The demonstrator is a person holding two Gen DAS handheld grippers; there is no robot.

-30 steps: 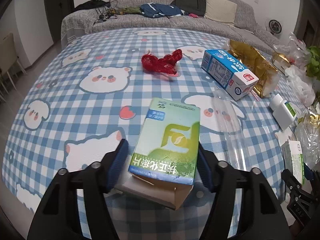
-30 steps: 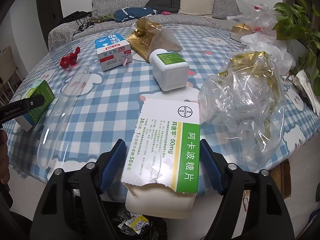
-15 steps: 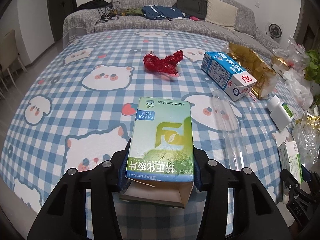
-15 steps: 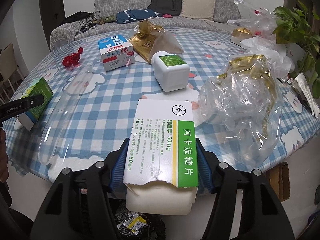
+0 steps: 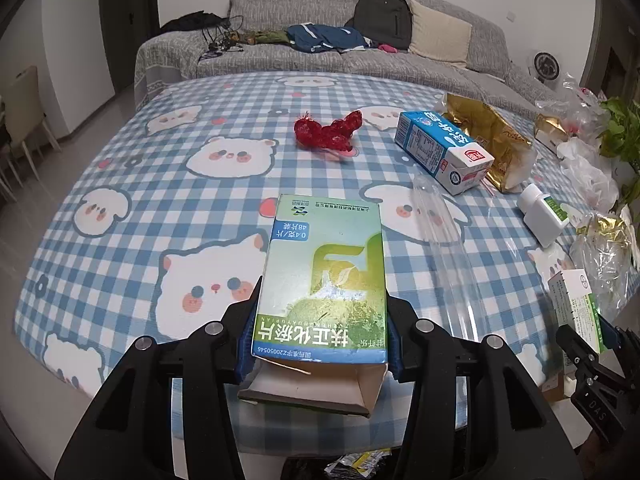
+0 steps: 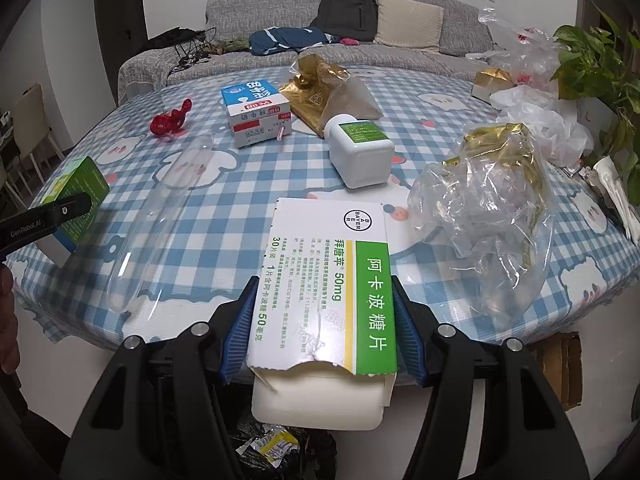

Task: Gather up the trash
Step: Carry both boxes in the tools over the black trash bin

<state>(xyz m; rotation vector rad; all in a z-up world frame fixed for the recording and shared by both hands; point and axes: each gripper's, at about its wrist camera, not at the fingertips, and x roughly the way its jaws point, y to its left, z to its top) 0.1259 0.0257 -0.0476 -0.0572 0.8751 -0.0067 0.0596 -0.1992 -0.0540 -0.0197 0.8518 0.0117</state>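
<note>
I have both tongs loaded at the near edge of the table (image 6: 460,128). My right gripper (image 6: 322,336) is clamped on the white box (image 6: 324,280), its blue pads (image 6: 236,340) pressing the two long sides near the torn end; the jaws have just been closing onto it. My left gripper (image 5: 318,336) is likewise clamped on the green box (image 5: 324,280), pads on both long sides by the open flap. I judge both boxes light and thin-walled (cardboard, likely empty), so they will dent if squeezed harder, and the glossy faces may slip. The sides are the right hold. Further in lie a milk carton (image 6: 256,114), a white bottle (image 6: 360,152) and a crinkly bag (image 6: 484,216), soft and awkward to pinch.
</note>
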